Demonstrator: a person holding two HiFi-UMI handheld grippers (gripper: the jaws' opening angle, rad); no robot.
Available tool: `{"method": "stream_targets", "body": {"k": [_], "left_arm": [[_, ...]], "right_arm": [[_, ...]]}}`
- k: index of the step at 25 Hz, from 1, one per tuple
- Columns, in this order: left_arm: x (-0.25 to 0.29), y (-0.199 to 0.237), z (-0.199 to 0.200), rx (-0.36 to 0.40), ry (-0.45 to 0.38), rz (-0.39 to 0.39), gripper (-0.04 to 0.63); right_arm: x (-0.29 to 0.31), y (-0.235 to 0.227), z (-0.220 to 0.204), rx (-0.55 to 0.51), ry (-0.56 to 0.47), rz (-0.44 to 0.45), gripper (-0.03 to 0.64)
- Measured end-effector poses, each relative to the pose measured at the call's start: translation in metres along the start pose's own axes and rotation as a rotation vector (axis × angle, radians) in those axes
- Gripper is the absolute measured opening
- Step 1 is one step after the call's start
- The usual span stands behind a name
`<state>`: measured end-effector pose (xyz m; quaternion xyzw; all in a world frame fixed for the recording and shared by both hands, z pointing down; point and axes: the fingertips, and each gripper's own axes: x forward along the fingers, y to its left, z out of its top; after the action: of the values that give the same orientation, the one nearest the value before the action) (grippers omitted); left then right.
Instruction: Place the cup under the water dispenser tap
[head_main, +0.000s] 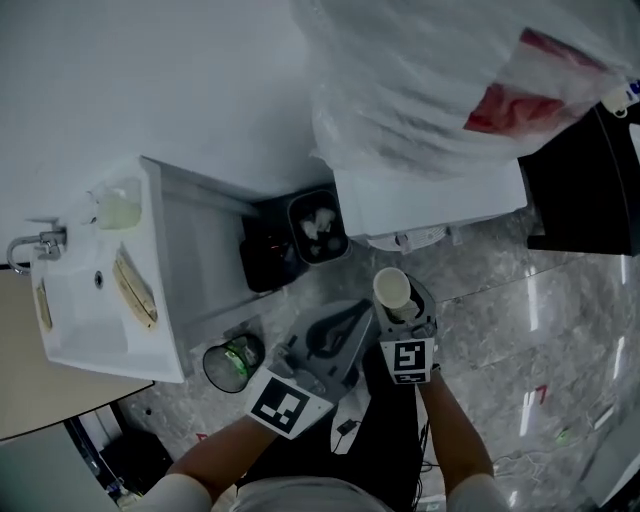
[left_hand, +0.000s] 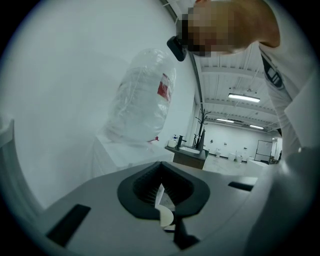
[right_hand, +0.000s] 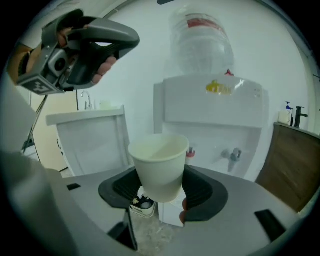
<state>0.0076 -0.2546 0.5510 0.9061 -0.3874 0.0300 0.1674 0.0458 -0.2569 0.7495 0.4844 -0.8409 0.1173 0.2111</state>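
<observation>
A white paper cup (right_hand: 159, 165) stands upright between the jaws of my right gripper (right_hand: 162, 176), which is shut on its lower half. In the head view, the cup (head_main: 391, 288) and right gripper (head_main: 400, 302) hang over the floor just in front of the white water dispenser (head_main: 430, 200). The dispenser's taps (right_hand: 232, 154) are beyond the cup to its right, at about rim height. My left gripper (head_main: 345, 322) is beside the right one, to its left. Its jaws (left_hand: 162, 187) are together with nothing held.
A big plastic-wrapped water bottle (right_hand: 200, 40) tops the dispenser. Two dark bins (head_main: 318, 225) stand left of the dispenser. A round green-lined bin (head_main: 232, 362) sits nearer me. A white sink (head_main: 90, 310) with a tap is far left, and a dark cabinet (head_main: 590, 190) is on the right.
</observation>
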Motion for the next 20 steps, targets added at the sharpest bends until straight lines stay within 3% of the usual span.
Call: {"method": "stream_targets", "body": {"k": [8,20], "left_arm": [[0.014,0.041,-0.063,-0.018,0.037,0.016,0.005],[0.013,0.061,-0.106,-0.022,0.076,0.031,0.005]], "right_arm": [[0.089,-0.031,-0.093,-0.037,0.075,-0.047,0.268],[0.150,-0.062,-0.135,-0.036,0.088,-0.092,0.270]]}}
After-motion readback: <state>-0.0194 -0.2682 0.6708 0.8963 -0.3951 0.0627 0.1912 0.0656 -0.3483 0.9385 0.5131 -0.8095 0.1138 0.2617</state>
